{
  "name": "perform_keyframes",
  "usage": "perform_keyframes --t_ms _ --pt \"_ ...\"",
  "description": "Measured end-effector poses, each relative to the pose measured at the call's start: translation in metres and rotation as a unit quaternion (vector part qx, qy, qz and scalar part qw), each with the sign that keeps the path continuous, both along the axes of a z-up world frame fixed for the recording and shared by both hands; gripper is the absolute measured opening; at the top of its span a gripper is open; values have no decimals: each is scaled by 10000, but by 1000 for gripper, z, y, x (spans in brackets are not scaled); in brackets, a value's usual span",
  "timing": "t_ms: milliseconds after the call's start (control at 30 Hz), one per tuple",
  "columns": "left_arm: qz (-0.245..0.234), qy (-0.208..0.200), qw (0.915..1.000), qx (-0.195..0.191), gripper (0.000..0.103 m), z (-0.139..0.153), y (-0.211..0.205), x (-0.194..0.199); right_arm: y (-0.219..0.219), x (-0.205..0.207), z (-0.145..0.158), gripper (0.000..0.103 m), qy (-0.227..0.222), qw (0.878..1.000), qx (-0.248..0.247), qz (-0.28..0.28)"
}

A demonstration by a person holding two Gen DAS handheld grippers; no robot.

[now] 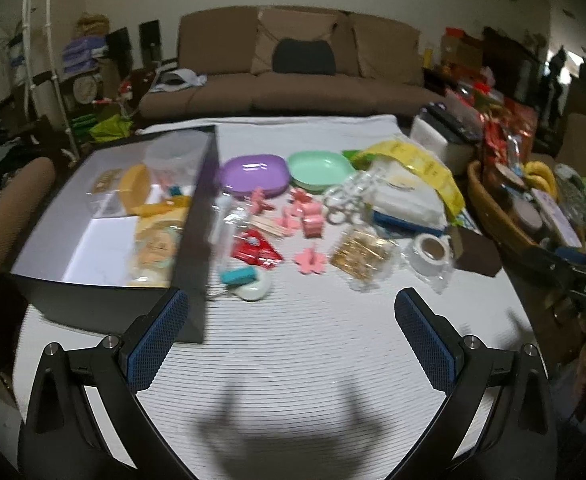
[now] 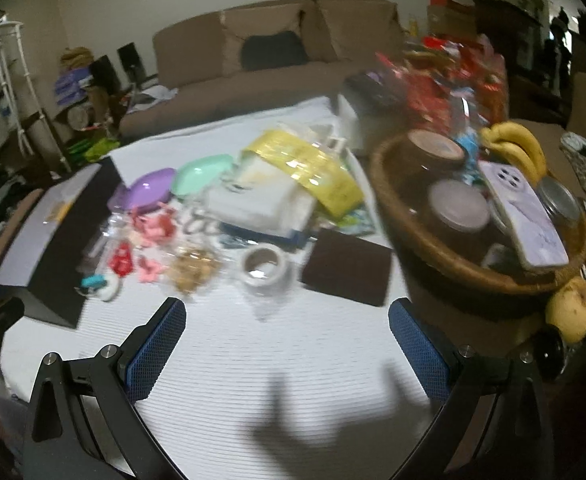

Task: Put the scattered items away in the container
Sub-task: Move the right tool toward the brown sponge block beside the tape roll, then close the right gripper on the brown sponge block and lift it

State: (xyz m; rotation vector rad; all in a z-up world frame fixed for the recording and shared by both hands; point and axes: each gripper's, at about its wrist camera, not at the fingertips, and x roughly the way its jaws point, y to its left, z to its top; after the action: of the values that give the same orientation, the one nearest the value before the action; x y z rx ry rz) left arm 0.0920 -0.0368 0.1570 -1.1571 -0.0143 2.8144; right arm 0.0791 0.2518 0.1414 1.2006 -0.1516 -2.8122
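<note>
Waiting Over a Messy Worktop

Hanging above the bare near edge of the worktop (image 1: 293,340), the left claw (image 1: 291,330) and right claw (image 2: 287,338) are both wide open and hold nothing. The black box (image 1: 197,240) sits by the left edge, its near corner hidden behind a left finger. Little things lie beside it: pink clips (image 1: 311,260), tape roll (image 2: 263,266). Blur makes the clear bags hard to read.

Both wrist views face the cluttered table (image 1: 293,340) from near.
</note>
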Motion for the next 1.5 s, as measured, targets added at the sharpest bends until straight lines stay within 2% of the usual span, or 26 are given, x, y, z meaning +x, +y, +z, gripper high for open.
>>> perform_keyframes --t_ms 167,367,800,1133,1333,1400,1500 --pt "-208 -163 9997 3 103 -19 24 -9 20 -4 -22 103 -188 9997 -110 -66" --pt "-383 -342 9987 53 103 -40 42 -20 22 -14 -36 103 -282 9996 -73 40" --pt "-409 -577 9973 191 103 -67 43 -52 32 -35 -60 103 -477 9987 -186 27" --pt "-434 -636 9963 384 103 -81 39 -75 9 -45 -60 103 -234 9981 -6 563" --pt "-474 -644 9961 371 103 -88 41 -86 -2 -46 -48 103 275 9970 579 444" --pt "-511 -667 9958 367 103 -91 45 -92 -5 -52 -49 103 250 9959 681 539" --pt "-545 -690 9955 344 103 -96 51 -99 -3 -58 -56 103 48 9962 216 847"
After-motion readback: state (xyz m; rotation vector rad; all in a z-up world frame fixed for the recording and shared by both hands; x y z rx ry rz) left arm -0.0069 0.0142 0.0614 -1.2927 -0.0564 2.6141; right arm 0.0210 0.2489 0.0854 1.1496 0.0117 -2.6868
